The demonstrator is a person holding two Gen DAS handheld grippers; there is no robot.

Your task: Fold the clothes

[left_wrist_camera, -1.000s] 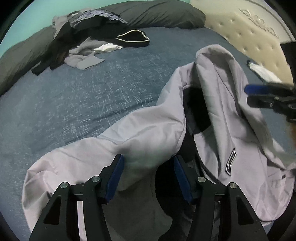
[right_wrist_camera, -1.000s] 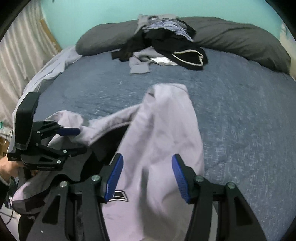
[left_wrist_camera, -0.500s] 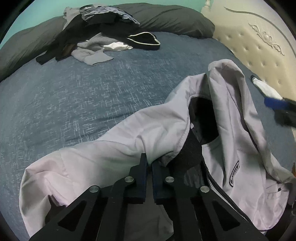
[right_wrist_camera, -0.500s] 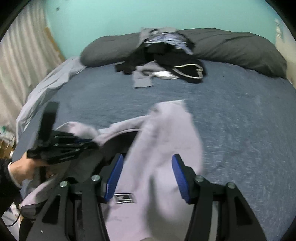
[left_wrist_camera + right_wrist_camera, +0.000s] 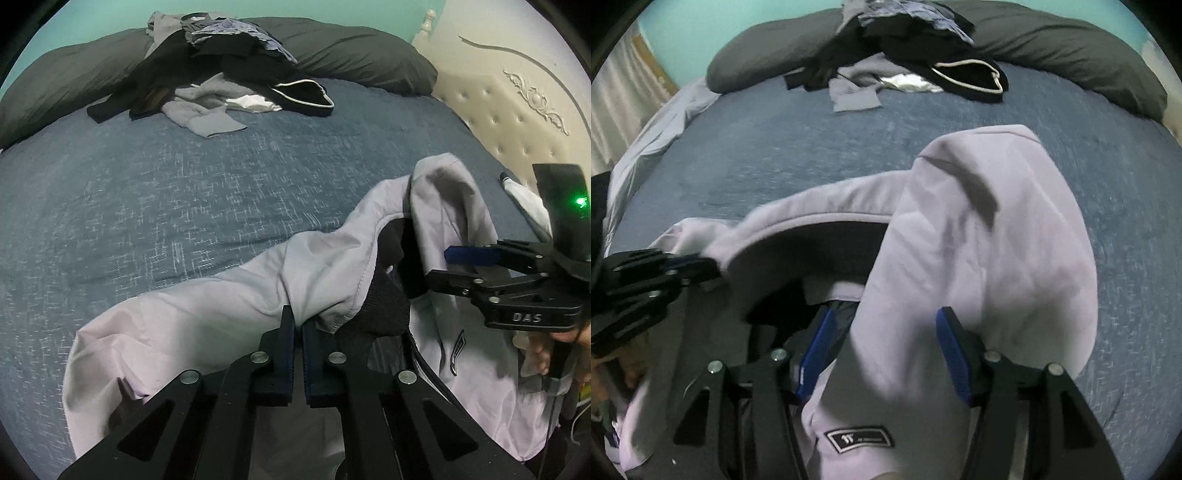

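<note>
A pale lilac jacket (image 5: pixel 207 317) with a dark lining lies crumpled on the blue bed cover (image 5: pixel 184 192). My left gripper (image 5: pixel 298 321) is shut on a fold near the jacket's opening edge. The right wrist view shows the same left gripper (image 5: pixel 698 267) pinching that edge at the far left. My right gripper (image 5: pixel 884 321) is open low over the jacket (image 5: pixel 979 258), with a raised fold of fabric between its blue pads (image 5: pixel 816 350); they do not press it. In the left wrist view the right gripper (image 5: pixel 443 266) reaches in from the right, held by a hand (image 5: pixel 543 354).
A pile of dark and grey clothes (image 5: pixel 221 74) lies at the back against long dark pillows (image 5: pixel 351 55). A cream tufted headboard (image 5: pixel 517 110) borders the right side, with a white cloth (image 5: pixel 528 199) beside it. A curtain (image 5: pixel 613 110) and pale sheet (image 5: pixel 653 136) mark the left edge.
My left gripper closed on the jacket fold and shifted slightly. My right gripper came down and closer to the jacket, staying open.
</note>
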